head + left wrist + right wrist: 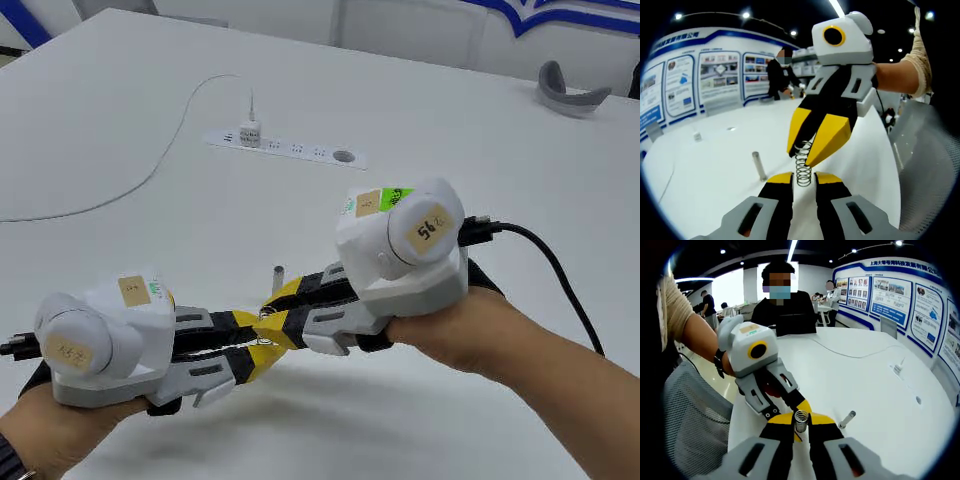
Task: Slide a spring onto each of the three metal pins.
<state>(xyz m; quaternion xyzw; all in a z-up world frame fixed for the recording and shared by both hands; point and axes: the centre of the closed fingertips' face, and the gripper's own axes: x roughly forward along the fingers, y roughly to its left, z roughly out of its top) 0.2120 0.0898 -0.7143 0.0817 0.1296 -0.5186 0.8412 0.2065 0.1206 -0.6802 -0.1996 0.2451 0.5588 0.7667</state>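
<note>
Near the middle of the desk (420,120), left gripper (803,181) and right gripper (800,422) both have jaws pinched on one spring (803,167), while the upright pin (759,166) just beyond stands bare, so threading has seemingly not begun.

Head view is looking down from close above at the white table (300,100), with left gripper (260,345) and right gripper (275,312) meeting tip to tip. Each gripper view is facing the other gripper at close range, both sharing the spring (803,169) and pin (759,166)

Spring (803,167) between left hand-held gripper (803,179), right hand-held gripper (800,418); pin (278,277) behind.
</note>
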